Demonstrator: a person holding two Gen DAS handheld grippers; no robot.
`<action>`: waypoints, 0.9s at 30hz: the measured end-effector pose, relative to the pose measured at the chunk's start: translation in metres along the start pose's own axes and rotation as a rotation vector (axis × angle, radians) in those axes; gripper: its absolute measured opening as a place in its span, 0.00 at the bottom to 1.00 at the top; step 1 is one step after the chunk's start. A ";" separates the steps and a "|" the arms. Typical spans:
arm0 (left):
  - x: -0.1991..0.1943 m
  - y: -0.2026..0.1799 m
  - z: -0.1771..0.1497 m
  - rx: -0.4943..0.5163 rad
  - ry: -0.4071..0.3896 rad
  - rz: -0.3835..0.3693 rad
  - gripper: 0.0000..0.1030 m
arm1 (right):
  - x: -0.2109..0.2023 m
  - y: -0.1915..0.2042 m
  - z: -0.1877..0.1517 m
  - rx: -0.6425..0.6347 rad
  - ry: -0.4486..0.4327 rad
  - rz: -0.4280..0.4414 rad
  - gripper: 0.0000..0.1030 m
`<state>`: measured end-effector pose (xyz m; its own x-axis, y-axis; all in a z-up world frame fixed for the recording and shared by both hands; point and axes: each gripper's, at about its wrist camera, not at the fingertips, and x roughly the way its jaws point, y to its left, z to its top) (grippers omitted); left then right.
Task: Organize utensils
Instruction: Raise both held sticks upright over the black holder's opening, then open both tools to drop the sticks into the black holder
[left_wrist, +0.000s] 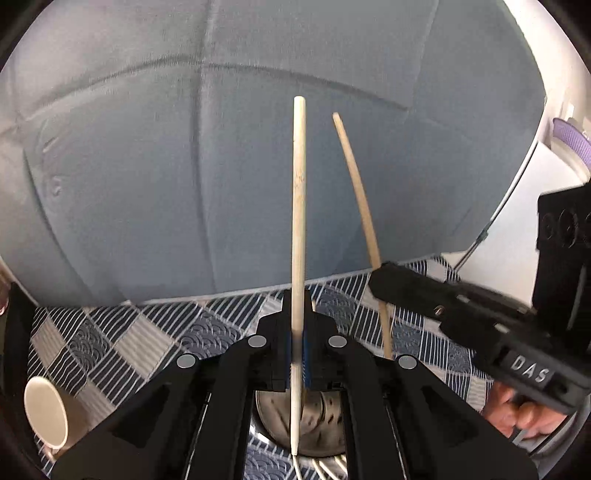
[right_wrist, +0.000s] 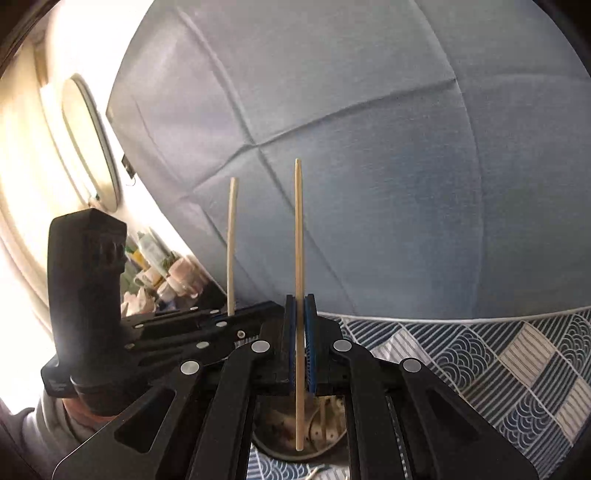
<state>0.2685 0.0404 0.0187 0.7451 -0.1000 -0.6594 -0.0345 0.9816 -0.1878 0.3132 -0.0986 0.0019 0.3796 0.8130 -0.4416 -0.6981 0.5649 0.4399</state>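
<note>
My left gripper (left_wrist: 298, 306) is shut on a pale wooden chopstick (left_wrist: 298, 206) that stands upright between its blue pads. Its lower tip hangs over a round metal container (left_wrist: 325, 424) on the table. My right gripper (left_wrist: 382, 278) reaches in from the right, shut on a thinner chopstick (left_wrist: 360, 192). In the right wrist view that gripper (right_wrist: 299, 302) pinches its chopstick (right_wrist: 298, 240) upright over the same container (right_wrist: 273, 428), which holds white utensils. The left gripper (right_wrist: 236, 317) sits just to its left, with its chopstick (right_wrist: 231, 243) pointing up.
A blue patterned tablecloth (right_wrist: 498, 362) covers the table. A white cup (left_wrist: 46, 413) lies on its side at lower left. A grey-blue padded cushion (left_wrist: 184, 184) rises close behind the table edge. Bottles and jars (right_wrist: 159, 266) crowd a shelf far left.
</note>
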 end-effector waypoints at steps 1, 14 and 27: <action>0.000 0.002 -0.001 0.002 -0.038 -0.007 0.04 | 0.001 -0.002 -0.002 0.003 -0.014 0.011 0.05; 0.012 0.009 -0.034 0.009 -0.172 -0.004 0.04 | 0.017 -0.031 -0.041 0.063 -0.075 0.104 0.05; 0.006 0.012 -0.041 0.006 -0.189 0.024 0.36 | -0.008 -0.040 -0.046 0.097 -0.151 0.063 0.09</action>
<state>0.2450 0.0451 -0.0176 0.8561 -0.0451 -0.5149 -0.0500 0.9843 -0.1694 0.3103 -0.1339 -0.0478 0.4285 0.8552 -0.2917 -0.6646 0.5170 0.5394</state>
